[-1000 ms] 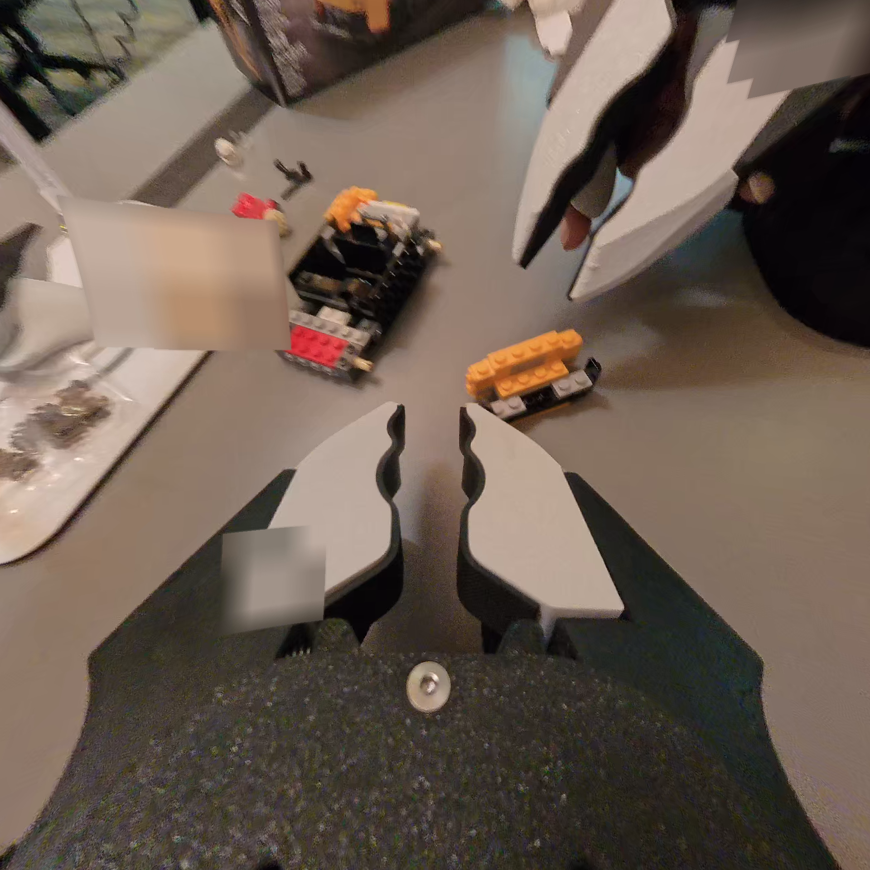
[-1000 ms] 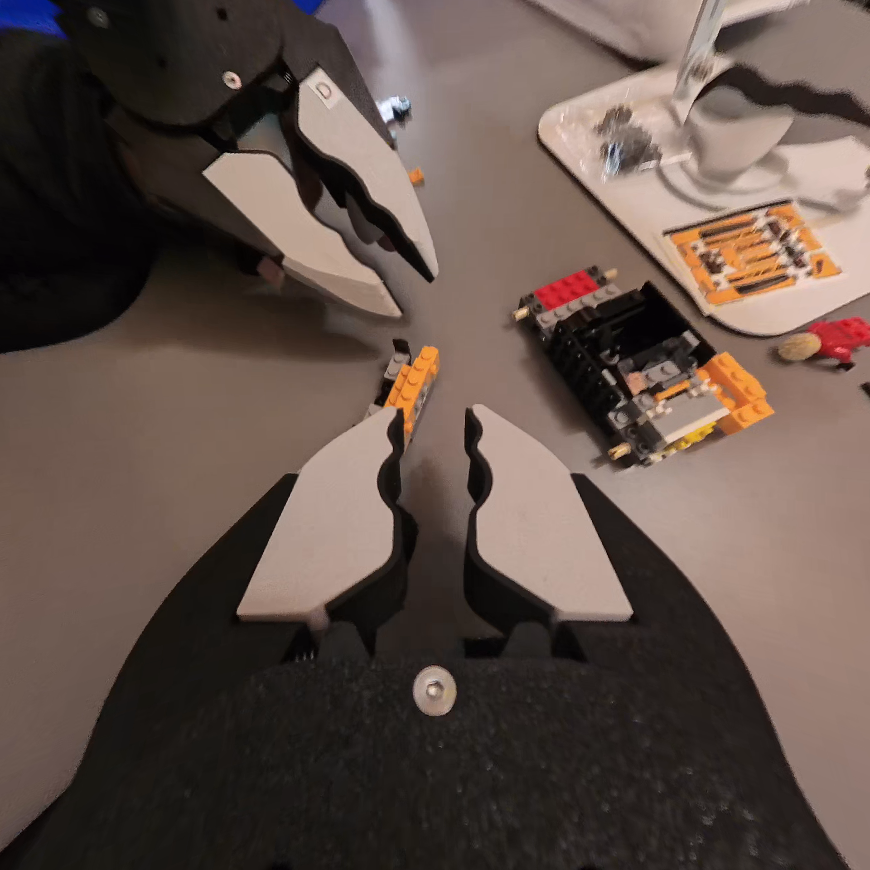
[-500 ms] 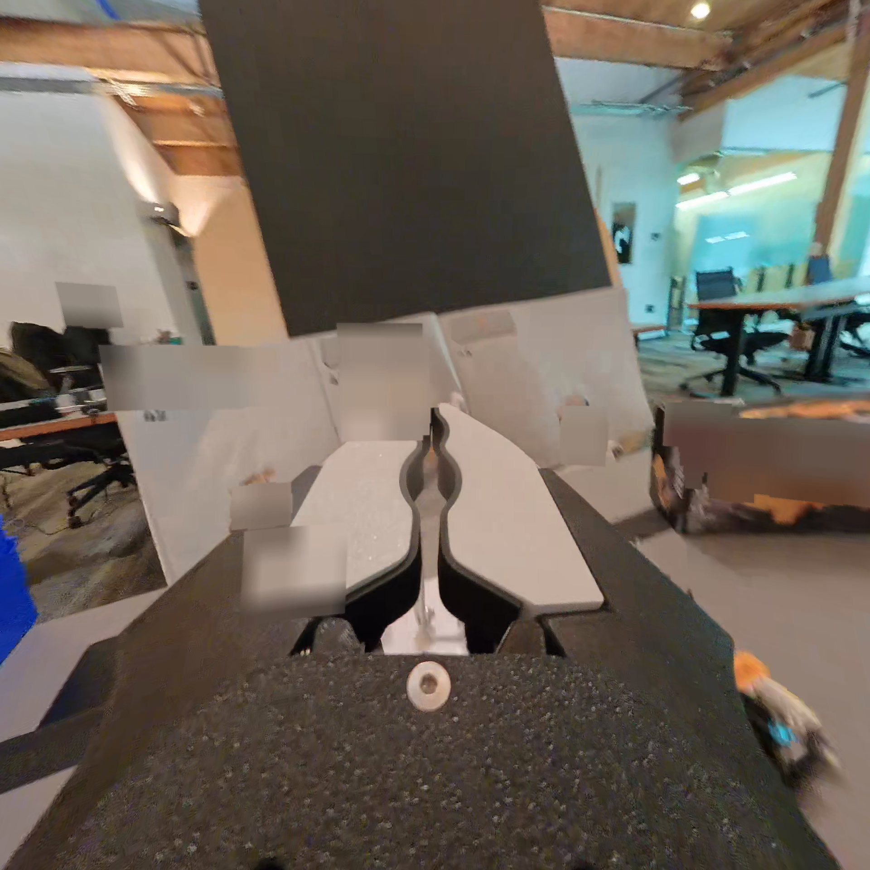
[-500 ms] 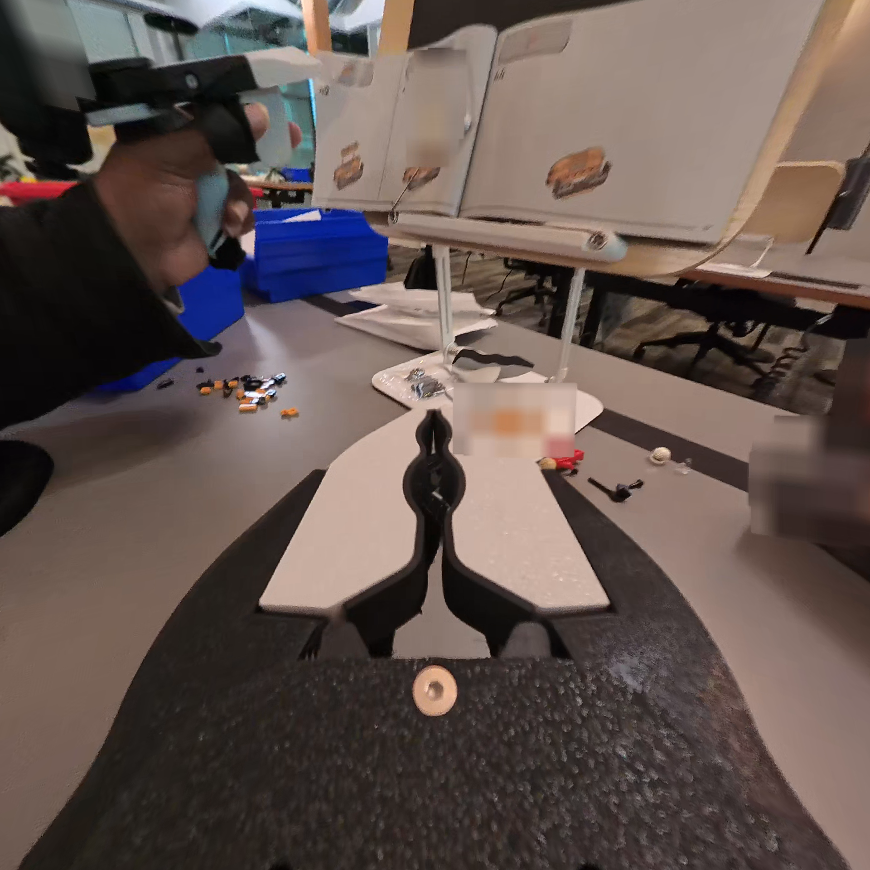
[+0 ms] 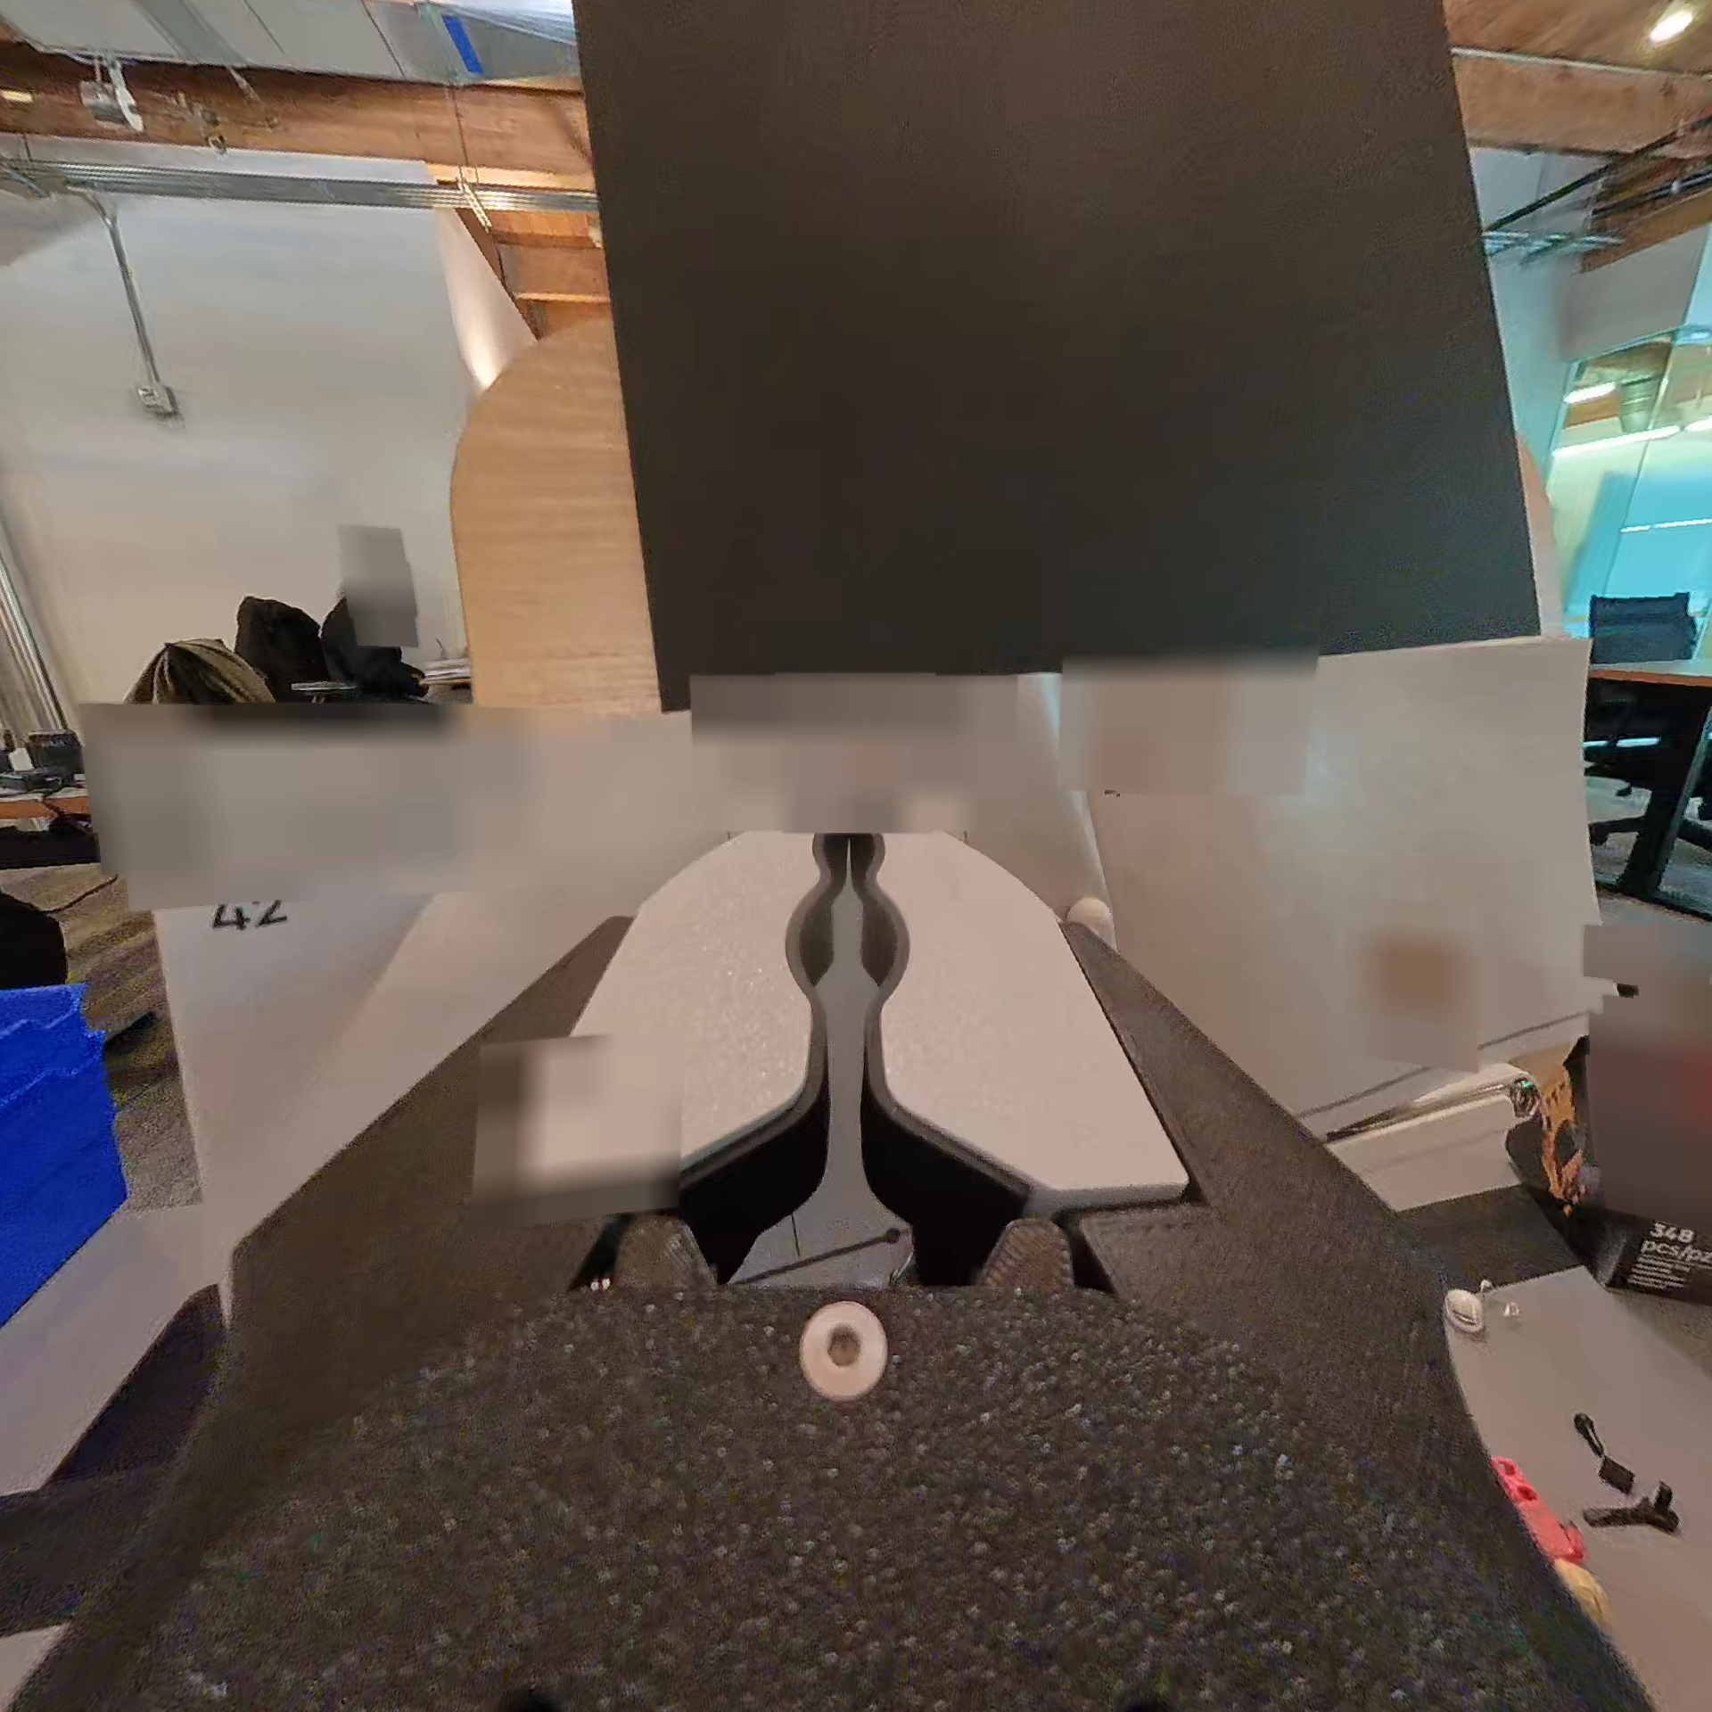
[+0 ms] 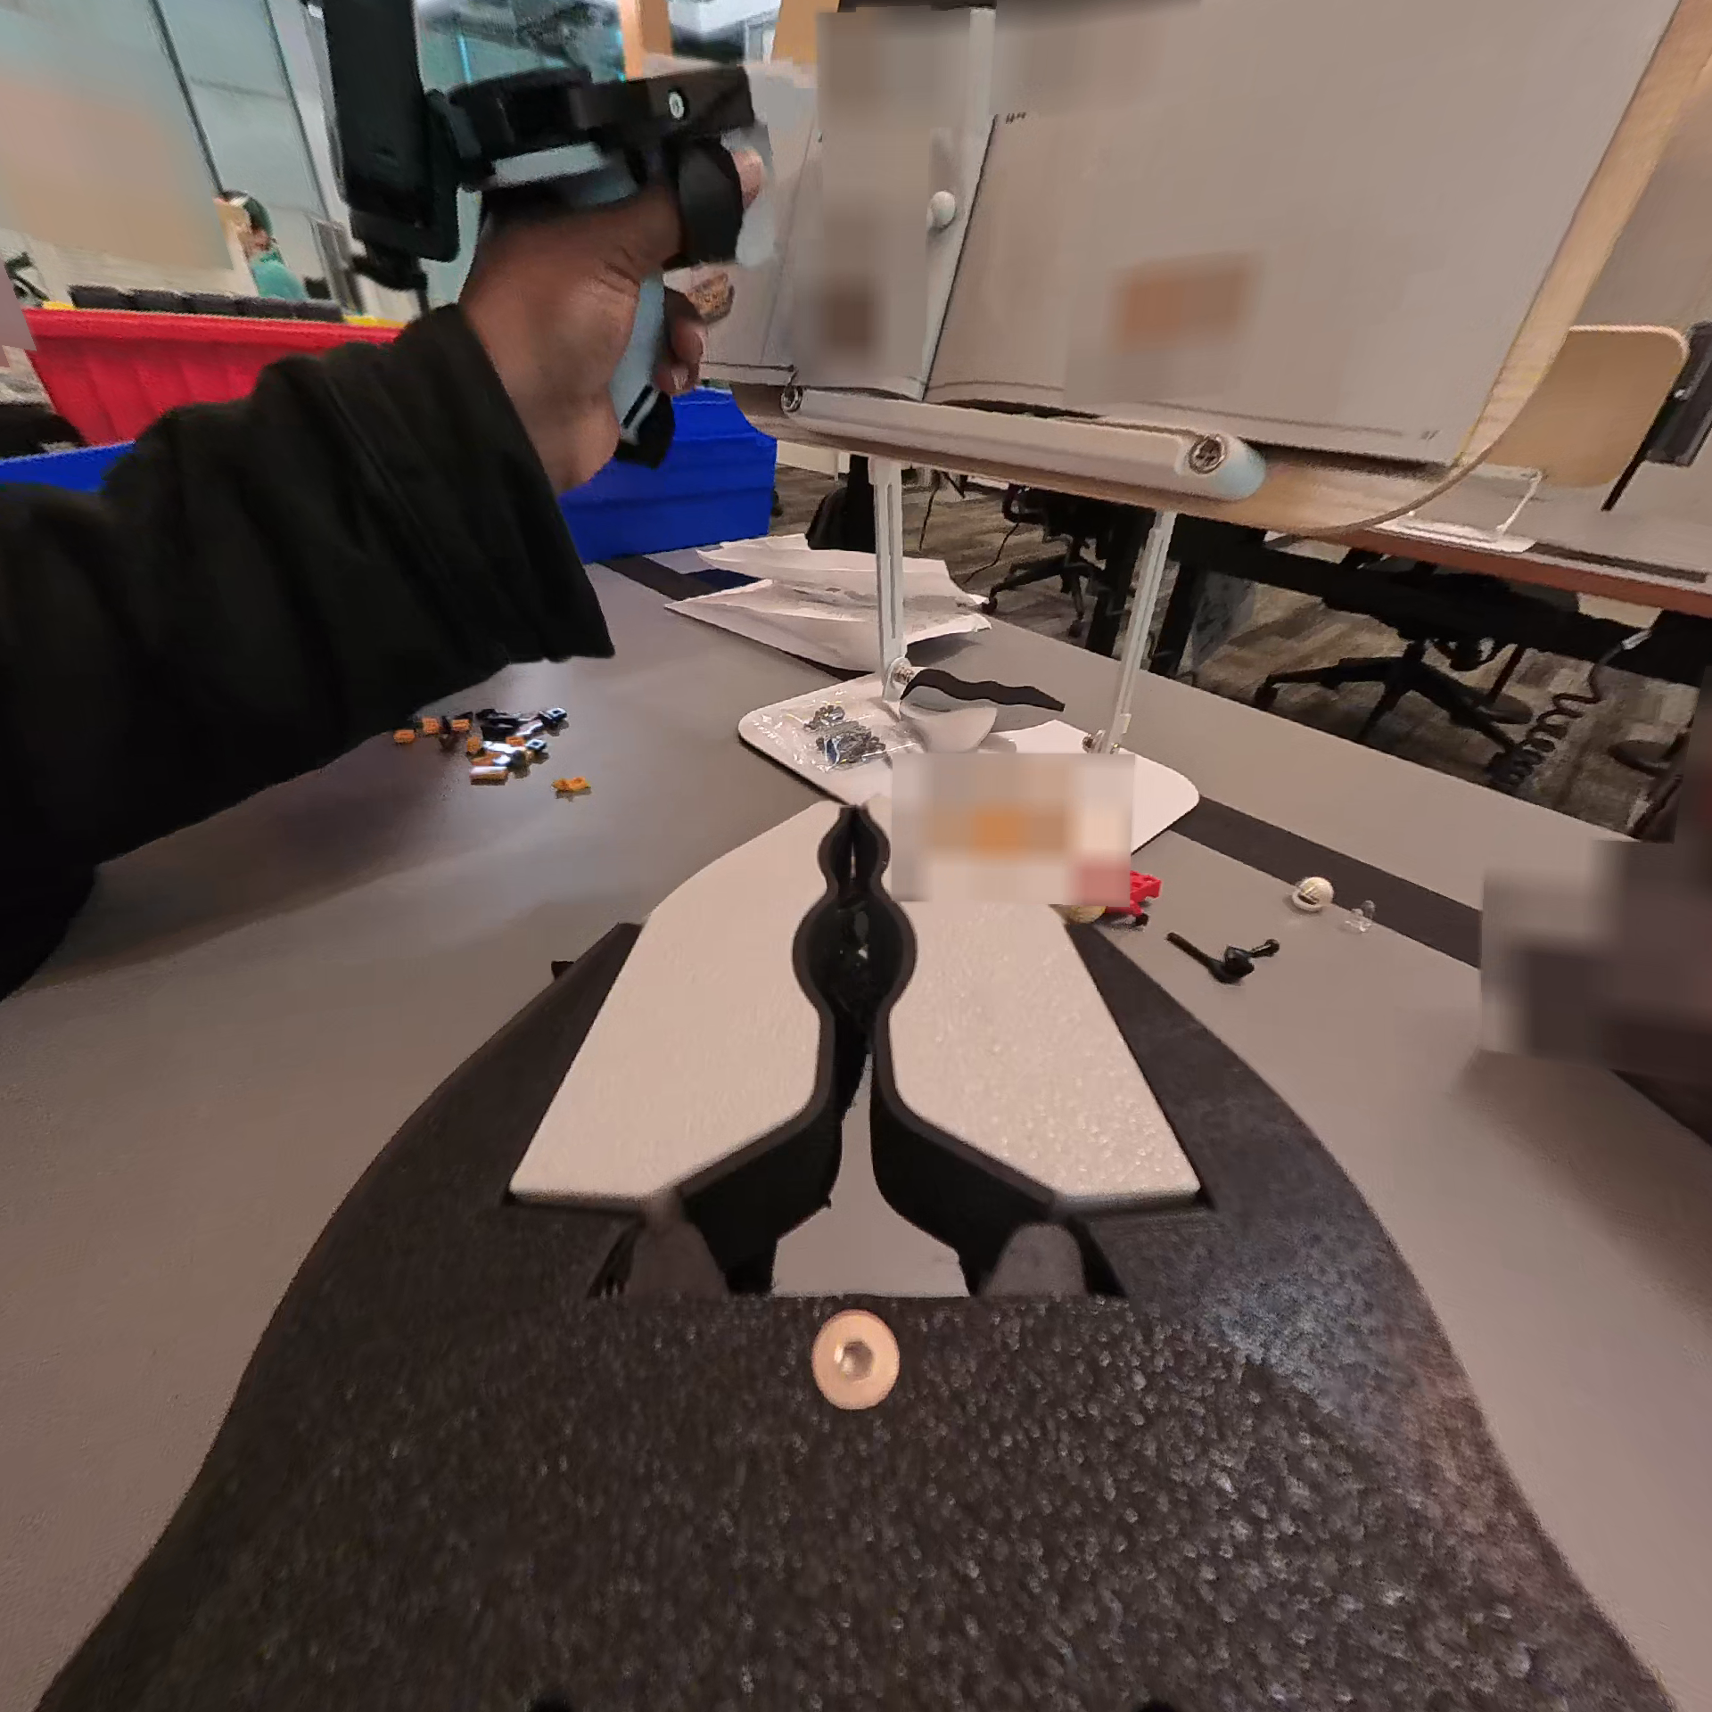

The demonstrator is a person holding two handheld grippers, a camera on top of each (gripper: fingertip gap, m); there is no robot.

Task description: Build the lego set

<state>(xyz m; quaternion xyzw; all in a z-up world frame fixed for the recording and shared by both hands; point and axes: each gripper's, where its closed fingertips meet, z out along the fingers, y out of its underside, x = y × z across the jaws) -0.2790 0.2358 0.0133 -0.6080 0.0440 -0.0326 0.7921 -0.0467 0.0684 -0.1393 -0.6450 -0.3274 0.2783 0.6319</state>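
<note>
My left gripper (image 5: 848,838) is shut and empty, held up level and facing the open instruction booklet (image 5: 1343,834) on its stand. My right gripper (image 6: 857,815) is shut, low over the grey table (image 6: 371,926). Something dark shows through the gap behind its tips; I cannot tell what it is. Loose orange and black Lego pieces (image 6: 491,741) lie far left on the table. A red piece (image 6: 1144,885), a black piece (image 6: 1223,954) and a white round piece (image 6: 1311,894) lie to the right. The built models are hidden.
A hand in a black sleeve (image 6: 278,556) holds the left gripper's handle (image 6: 556,139) high at the left. The booklet stand's white base (image 6: 1158,797) carries a bag of small parts (image 6: 843,732). The Lego box (image 5: 1649,1204) stands at the right. Blue bins (image 6: 686,482) stand behind. One gripper's finger ends stand about 35 cm off the other's. My right gripper's tips are some 25 cm from the white round piece (image 6: 1311,894). My left wrist view (image 5: 1469,1306) looks at it from another angle.
Both grippers have gone from open to shut. Both have tilted up from looking down at the models to level views facing the booklet stand.
</note>
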